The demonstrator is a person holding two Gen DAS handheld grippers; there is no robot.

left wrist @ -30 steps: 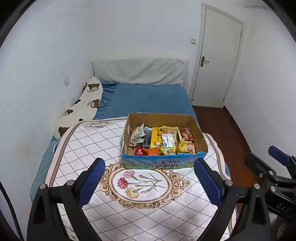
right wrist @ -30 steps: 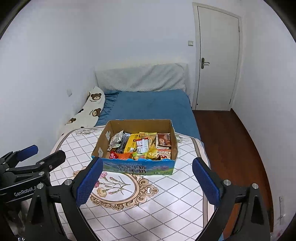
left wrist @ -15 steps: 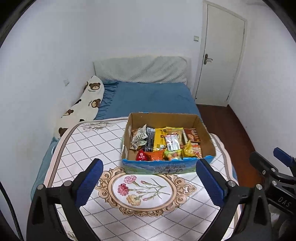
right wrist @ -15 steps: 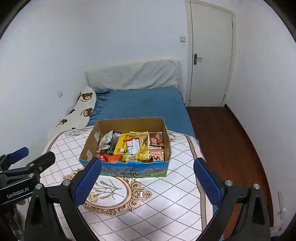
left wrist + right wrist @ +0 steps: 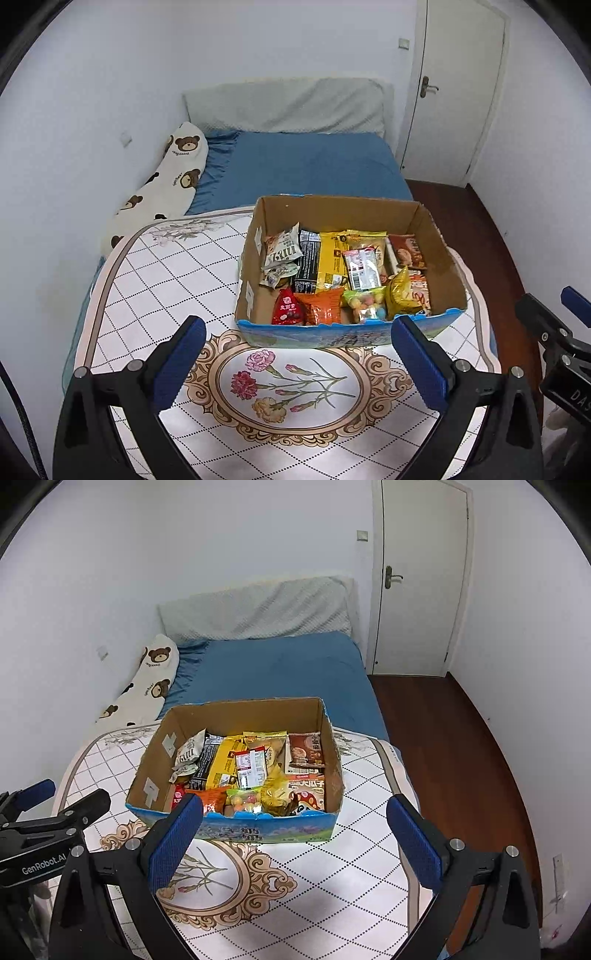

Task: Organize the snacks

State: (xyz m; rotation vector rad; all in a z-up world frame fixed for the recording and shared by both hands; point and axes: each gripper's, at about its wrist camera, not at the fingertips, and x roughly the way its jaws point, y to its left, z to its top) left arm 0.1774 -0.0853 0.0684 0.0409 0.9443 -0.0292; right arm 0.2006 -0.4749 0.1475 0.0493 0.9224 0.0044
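Note:
An open cardboard box point(image 5: 338, 212) with a blue printed front stands on a quilted floral mat point(image 5: 166, 280); it also shows in the right wrist view point(image 5: 243, 710). It holds several snack packets: a yellow pack point(image 5: 332, 258), a red pouch point(image 5: 288, 307), an orange pack point(image 5: 321, 304), a black bar point(image 5: 308, 264). My left gripper point(image 5: 299, 363) is open and empty, just short of the box's front. My right gripper point(image 5: 293, 840) is open and empty, at the box's front wall. Each gripper shows at the edge of the other's view.
The mat covers the near end of a bed with a blue sheet point(image 5: 306, 166). A bear-print pillow point(image 5: 162, 192) lies along the left wall. A grey headboard cushion point(image 5: 288, 105) stands at the back. A white door point(image 5: 421, 576) and wooden floor point(image 5: 454, 746) are to the right.
Both grippers have moved forward and a little higher toward the box, which now looks nearer and more from above. Both stay open and empty.

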